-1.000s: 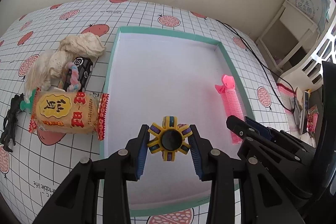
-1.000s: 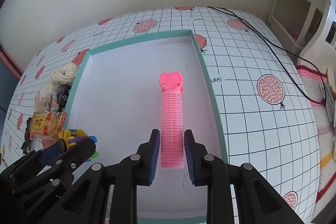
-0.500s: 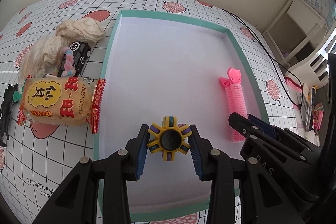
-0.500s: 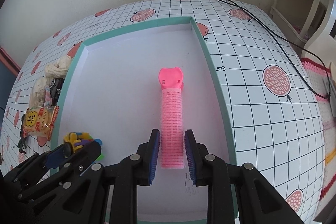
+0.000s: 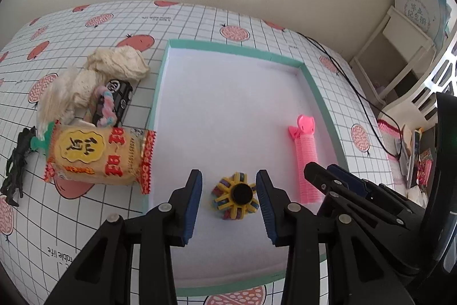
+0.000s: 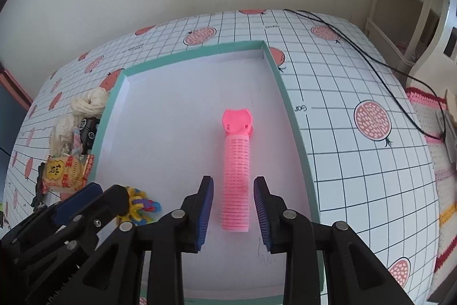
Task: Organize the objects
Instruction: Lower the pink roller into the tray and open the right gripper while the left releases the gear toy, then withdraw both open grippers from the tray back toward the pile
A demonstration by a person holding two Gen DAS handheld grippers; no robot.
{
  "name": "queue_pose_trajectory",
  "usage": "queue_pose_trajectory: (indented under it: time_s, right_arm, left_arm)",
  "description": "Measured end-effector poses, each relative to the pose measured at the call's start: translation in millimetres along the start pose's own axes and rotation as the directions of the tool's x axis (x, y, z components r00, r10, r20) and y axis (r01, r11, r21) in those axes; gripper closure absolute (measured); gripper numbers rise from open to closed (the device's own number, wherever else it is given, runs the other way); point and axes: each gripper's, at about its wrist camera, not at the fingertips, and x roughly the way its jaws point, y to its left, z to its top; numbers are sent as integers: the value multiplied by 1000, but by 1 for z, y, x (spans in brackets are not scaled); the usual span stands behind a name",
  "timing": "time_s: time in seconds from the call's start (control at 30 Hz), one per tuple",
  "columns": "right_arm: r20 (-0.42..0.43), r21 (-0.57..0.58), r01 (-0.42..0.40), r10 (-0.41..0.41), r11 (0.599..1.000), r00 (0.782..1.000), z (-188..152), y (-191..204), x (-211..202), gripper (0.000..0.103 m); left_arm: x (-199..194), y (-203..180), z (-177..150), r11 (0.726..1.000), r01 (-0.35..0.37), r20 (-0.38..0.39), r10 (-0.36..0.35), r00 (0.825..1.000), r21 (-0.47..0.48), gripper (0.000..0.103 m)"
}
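The big box [image 5: 320,99] with green walls sits on the checked tablecloth [image 5: 200,19]. A snack bag [image 5: 97,153] beside it has yellow and red Chinese writing. Inside the box lie the pink hair roller [image 6: 236,170] and the yellow toy wheel [image 5: 235,195]. The right gripper [image 6: 232,212] has just been opening around the roller, pads apart from it. The left gripper [image 5: 228,202] is open around the wheel.

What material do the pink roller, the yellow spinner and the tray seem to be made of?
Pink roller: probably plastic, with a smooth glossy clip end and a ribbed, bristly body. Yellow spinner: likely hard moulded plastic, with crisp spokes and a matt black hub. Tray: probably cardboard, with thin folded walls, a matt white inside and a teal rim.
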Motion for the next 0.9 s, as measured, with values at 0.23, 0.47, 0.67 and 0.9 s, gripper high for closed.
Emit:
queue_pose_trajectory:
  time_s: [0.23,0.47,0.67,0.9]
  right_arm:
    - [0,-13,-2,2,1000,1000,-1,7,1,70]
    - [11,10,-8,7,1000,1000,0,2,0,46]
    - [9,-6,-1,2,1000,1000,-1,4,3,29]
    - [13,-16,-6,6,1000,1000,-2,6,5,10]
  left_arm:
    - [-8,9,3,999,-44,47,44,998,-10,57]
    - [-13,11,5,994,-108,75,108,991,3,41]
    - [-15,19,6,988,-154,87,156,984,-32,26]
    - [-18,24,7,981,-187,116,191,975,-48,13]
